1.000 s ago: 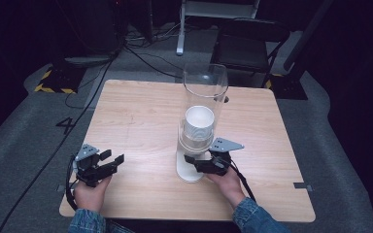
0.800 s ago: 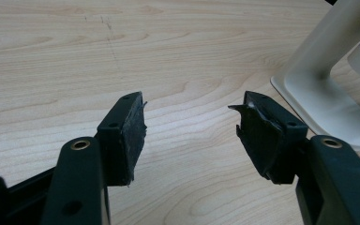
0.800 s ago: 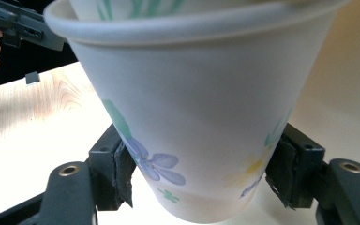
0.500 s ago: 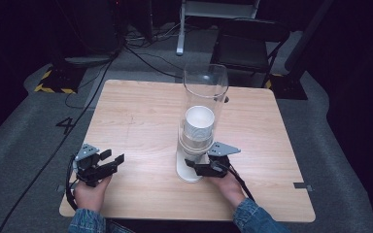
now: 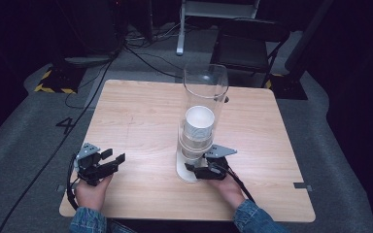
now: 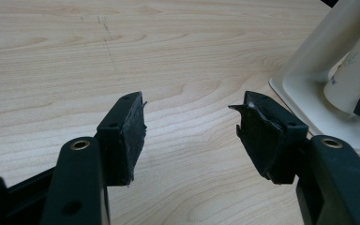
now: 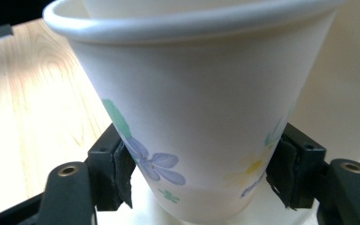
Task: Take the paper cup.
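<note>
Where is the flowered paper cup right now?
The flowered paper cup hangs at the foot of the clear tube dispenser, near the table's front edge, between the jaws of the right claw.

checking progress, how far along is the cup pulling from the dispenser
Done: the right gripper has reached the bottom paper cup, its jaws on both sides of it. In hand: the cup sits at the foot of the clear dispenser, not yet drawn out. Left: pulling it free; the left gripper waits open over the table.

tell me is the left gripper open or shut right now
Open. In its own view the left gripper has its two jaws spread apart, with only bare table showing between them.
</note>
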The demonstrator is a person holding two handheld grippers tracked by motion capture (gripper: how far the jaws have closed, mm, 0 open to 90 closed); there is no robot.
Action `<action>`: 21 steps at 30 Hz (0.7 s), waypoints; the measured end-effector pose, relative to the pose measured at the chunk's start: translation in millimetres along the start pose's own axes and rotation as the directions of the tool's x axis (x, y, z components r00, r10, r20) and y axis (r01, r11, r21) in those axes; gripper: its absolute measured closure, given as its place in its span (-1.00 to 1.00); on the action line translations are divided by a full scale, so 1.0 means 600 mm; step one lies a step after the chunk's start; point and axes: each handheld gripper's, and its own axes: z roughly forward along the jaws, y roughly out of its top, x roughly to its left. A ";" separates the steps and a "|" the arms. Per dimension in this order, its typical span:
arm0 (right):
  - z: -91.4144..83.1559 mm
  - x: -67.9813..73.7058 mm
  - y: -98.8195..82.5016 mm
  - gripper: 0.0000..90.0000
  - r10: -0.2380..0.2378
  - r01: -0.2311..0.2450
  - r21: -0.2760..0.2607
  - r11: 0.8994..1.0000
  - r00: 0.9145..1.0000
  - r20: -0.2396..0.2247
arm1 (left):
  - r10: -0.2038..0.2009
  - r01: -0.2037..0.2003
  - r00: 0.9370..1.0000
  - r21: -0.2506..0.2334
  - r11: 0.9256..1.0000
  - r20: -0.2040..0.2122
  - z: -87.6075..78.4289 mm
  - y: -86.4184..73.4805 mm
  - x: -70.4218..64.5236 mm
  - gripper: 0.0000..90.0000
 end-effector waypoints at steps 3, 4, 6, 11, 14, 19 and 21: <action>0.002 -0.001 -0.005 -0.27 0.000 0.000 0.015 1.000 1.000 0.001 | -0.006 0.006 1.000 0.000 1.000 0.003 0.000 0.000 0.000 -0.09; 0.003 0.000 -0.005 -0.27 -0.002 0.002 0.018 1.000 1.000 0.001 | -0.006 0.006 1.000 0.001 1.000 0.005 0.000 0.001 0.000 -0.09; 0.003 0.002 -0.006 -0.27 -0.002 0.002 0.025 1.000 1.000 0.000 | -0.008 0.008 1.000 0.003 1.000 0.006 0.001 0.001 0.000 -0.09; 0.002 0.002 -0.007 -0.27 0.003 -0.003 0.040 0.999 1.000 0.000 | -0.007 0.007 1.000 -0.002 1.000 0.010 0.003 0.002 0.000 -0.09; 0.000 0.002 -0.007 -0.27 0.006 -0.007 0.048 0.999 1.000 0.004 | -0.009 0.010 1.000 -0.003 1.000 0.013 0.004 0.003 0.001 -0.09; -0.008 -0.005 -0.009 -0.27 0.007 -0.008 0.069 0.998 1.000 0.017 | -0.019 0.019 1.000 -0.004 1.000 0.021 0.013 0.007 0.003 -0.09; -0.011 -0.006 -0.011 -0.27 0.003 -0.005 0.080 0.997 1.000 0.028 | -0.026 0.026 0.999 -0.006 1.000 0.024 0.016 0.009 0.004 -0.09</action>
